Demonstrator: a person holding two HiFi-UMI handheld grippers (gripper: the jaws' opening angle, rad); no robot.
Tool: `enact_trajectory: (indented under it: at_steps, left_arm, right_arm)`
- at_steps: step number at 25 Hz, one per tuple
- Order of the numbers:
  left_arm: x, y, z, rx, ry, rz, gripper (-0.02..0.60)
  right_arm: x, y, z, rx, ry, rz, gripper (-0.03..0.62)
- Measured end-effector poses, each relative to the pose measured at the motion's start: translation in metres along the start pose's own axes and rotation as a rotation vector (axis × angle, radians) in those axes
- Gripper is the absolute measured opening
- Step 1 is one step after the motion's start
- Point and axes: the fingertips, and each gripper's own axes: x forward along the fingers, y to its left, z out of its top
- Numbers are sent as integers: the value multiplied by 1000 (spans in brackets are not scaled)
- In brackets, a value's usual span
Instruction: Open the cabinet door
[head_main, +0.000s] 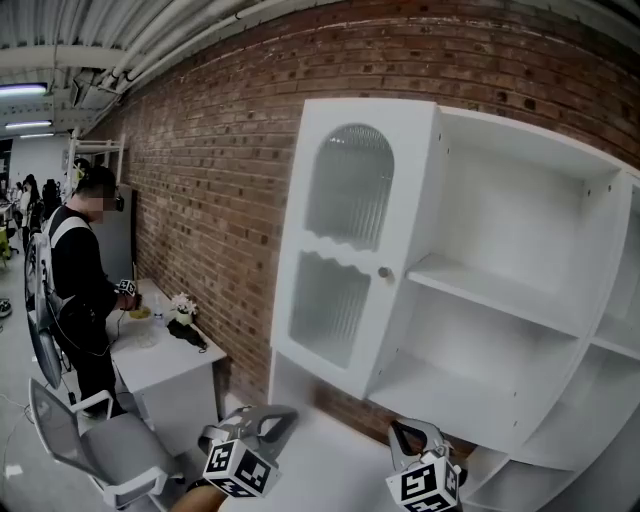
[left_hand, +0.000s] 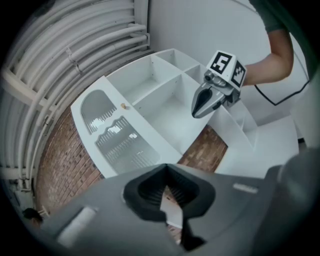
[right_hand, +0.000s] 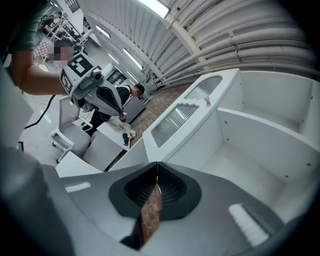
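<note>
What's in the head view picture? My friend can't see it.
A white cabinet stands against a brick wall, with a ribbed-glass door and small knob beside empty shelves. The left claw and right claw hang low in front, touching nothing.

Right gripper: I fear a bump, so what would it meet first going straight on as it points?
Most likely the white shelf cabinet, near the lower edge of its ribbed-glass arched door beside the open compartment; depth is unclear.
</note>
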Motion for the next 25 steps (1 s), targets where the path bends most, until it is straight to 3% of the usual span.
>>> enact_trajectory:
  at_steps: [16,25]
  left_arm:
    - [33,7,-7,-4,123,97,-3]
    - [31,15,-18,-8,145,119,-3]
  right_arm:
    - [61,-25,-20,53,-105,108,11]
    - [100,-23,-26,178,-93,158,55]
